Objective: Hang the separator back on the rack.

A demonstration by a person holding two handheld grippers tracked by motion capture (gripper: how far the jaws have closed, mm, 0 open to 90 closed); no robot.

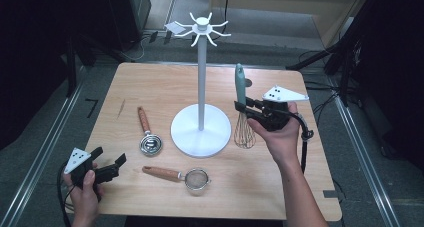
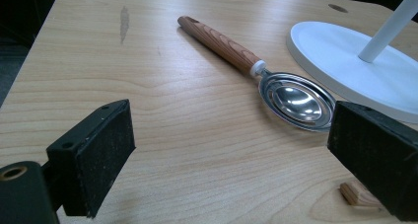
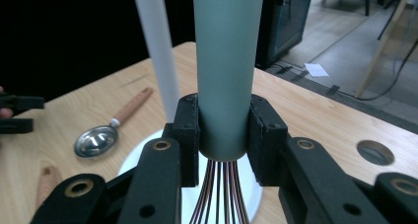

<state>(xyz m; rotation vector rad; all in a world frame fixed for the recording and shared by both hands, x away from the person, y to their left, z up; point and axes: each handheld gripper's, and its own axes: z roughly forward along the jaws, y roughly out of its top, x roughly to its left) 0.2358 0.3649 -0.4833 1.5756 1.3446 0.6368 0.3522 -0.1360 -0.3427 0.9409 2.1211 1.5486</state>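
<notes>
In the right gripper view the whisk (image 3: 226, 66) has its grey-green handle cut off at twelve o'clock, and its wires run out of frame at six. The stand's white pole (image 3: 156, 46) leaves the top edge too, and its base (image 3: 148, 150) sits mostly behind the black jaws. In the left gripper view the strainer's wooden handle (image 2: 359, 194) peeks out at five o'clock, the rest behind the jaw. The stand base (image 2: 345, 56) is clipped at three o'clock.
</notes>
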